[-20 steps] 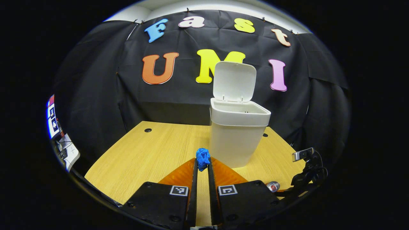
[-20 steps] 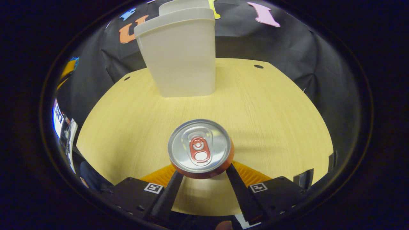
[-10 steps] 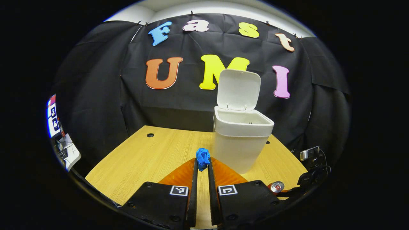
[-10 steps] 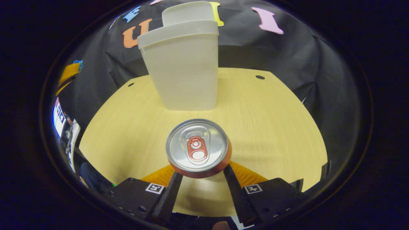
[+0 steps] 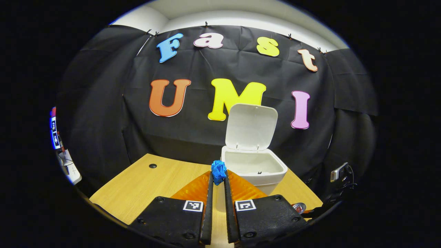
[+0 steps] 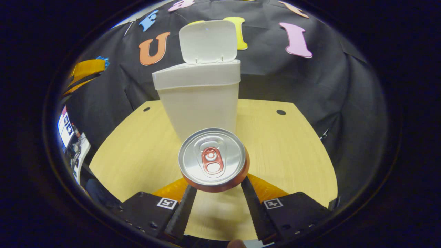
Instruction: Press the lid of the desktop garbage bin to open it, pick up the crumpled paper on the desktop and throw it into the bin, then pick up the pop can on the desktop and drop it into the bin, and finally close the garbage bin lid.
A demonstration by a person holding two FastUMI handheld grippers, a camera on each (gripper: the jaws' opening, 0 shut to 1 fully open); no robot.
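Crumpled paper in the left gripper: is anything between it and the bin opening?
Nothing visible blocks it. The left gripper holds the crumpled paper near the bin, whose lid stands upright behind the opening. The right gripper holds the pop can clear of it.

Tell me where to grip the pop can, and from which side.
Grip the pop can across its round side wall just below the top rim, coming in level from the near side. It stands upright, and the right tongs already straddle it this way.
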